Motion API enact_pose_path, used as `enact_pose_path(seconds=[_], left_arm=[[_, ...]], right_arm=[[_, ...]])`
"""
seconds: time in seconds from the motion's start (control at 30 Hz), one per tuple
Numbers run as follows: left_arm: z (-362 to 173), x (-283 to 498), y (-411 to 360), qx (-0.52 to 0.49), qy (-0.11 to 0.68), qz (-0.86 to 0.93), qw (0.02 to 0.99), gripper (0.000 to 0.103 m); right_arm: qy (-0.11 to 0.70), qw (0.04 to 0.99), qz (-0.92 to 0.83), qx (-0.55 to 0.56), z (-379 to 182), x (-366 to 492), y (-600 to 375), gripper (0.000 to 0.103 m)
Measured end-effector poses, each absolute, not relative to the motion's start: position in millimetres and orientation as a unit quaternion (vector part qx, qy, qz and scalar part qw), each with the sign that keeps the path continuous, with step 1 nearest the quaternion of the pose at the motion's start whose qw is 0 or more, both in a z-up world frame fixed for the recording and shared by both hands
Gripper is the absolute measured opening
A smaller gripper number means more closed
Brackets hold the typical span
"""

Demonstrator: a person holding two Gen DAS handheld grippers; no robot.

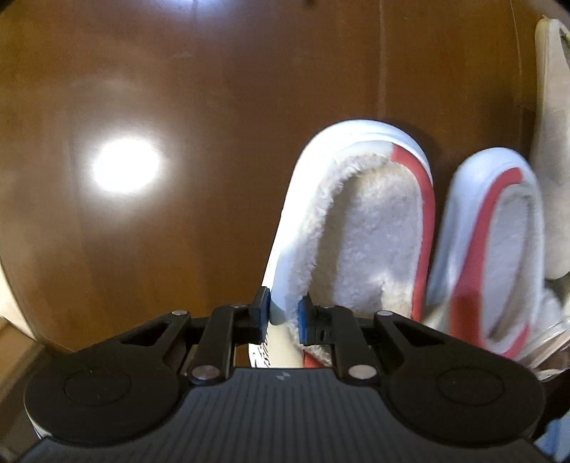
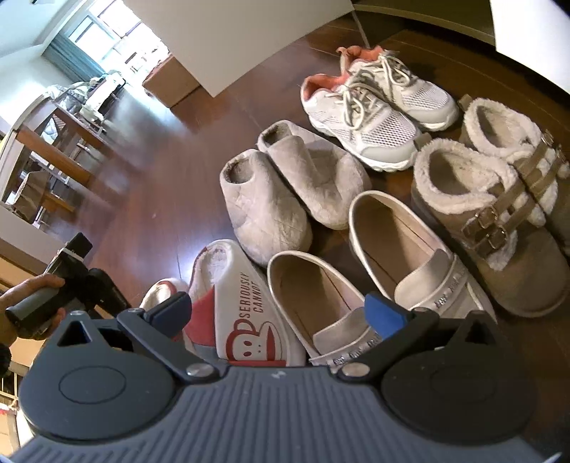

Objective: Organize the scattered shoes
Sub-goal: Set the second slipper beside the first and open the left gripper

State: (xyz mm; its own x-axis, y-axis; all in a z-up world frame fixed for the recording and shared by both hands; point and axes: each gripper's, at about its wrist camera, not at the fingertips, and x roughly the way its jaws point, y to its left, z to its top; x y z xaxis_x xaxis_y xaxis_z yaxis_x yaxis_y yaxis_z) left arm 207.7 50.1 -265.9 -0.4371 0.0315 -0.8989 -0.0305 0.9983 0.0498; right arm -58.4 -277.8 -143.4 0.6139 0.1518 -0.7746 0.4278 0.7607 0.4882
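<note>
The left gripper (image 1: 283,313) pinches the white-and-red fleece-lined slipper (image 1: 356,220) by its side wall; set it level beside its mate (image 1: 491,242); right gripper (image 2: 278,313) gapes empty.

Glossy brown wooden floor (image 1: 178,89) carries a bright light glare (image 1: 125,165). A cardboard box (image 2: 171,80) sits near the curtained window (image 2: 107,32), beside a white panel (image 2: 249,35).

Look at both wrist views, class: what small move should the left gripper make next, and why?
Probably ease the held slipper down to the floor beside its mate, then open. The left gripper has its jaws shut on the slipper's side wall, and the matching red-and-white slipper already lies just to the right, so the pair looks nearly aligned. The right gripper is open, holding nothing.
</note>
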Motion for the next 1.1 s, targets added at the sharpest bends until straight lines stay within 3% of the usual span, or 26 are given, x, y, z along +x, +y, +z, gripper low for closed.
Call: enact_pose_path(seconds=[0.43, 0.53, 0.6, 0.63, 0.8, 0.9, 1.0, 1.1], left_arm=[[-256.7, 187.1, 49.3, -0.026, 0.848, 0.048, 0.527, 0.017], [-254.1, 183.5, 48.7, -0.027, 0.846, 0.041, 0.53, 0.03], [-251.4, 180.9, 43.8, -0.03, 0.843, 0.023, 0.536, 0.052], [-243.8, 177.9, 42.4, -0.036, 0.837, 0.013, 0.546, 0.054], [-172.5, 154.9, 40.1, -0.007, 0.761, -0.021, 0.648, 0.057], [-103.0, 117.5, 22.6, 0.098, 0.673, -0.054, 0.731, 0.063], [-51.2, 148.6, 12.7, 0.185, 0.616, -0.089, 0.761, 0.063], [13.8, 132.8, 11.1, 0.2, 0.592, -0.102, 0.774, 0.063]], right_arm=[[0.433, 0.83, -0.094, 0.339, -148.3, -67.6, -290.6, 0.102], [0.431, 0.832, -0.098, 0.335, -146.5, -70.1, -292.8, 0.102], [0.43, 0.834, -0.104, 0.33, -144.0, -72.6, -294.7, 0.102], [0.431, 0.835, -0.108, 0.325, -142.0, -74.4, -295.8, 0.102], [0.449, 0.833, -0.146, 0.289, -131.2, -83.9, -303.9, 0.102], [0.459, 0.826, -0.175, 0.276, -124.0, -95.5, -314.9, 0.102], [0.452, 0.825, -0.185, 0.286, -112.4, -111.5, -323.7, 0.102], [0.415, 0.842, -0.204, 0.279, -73.4, -132.3, -335.6, 0.102]])
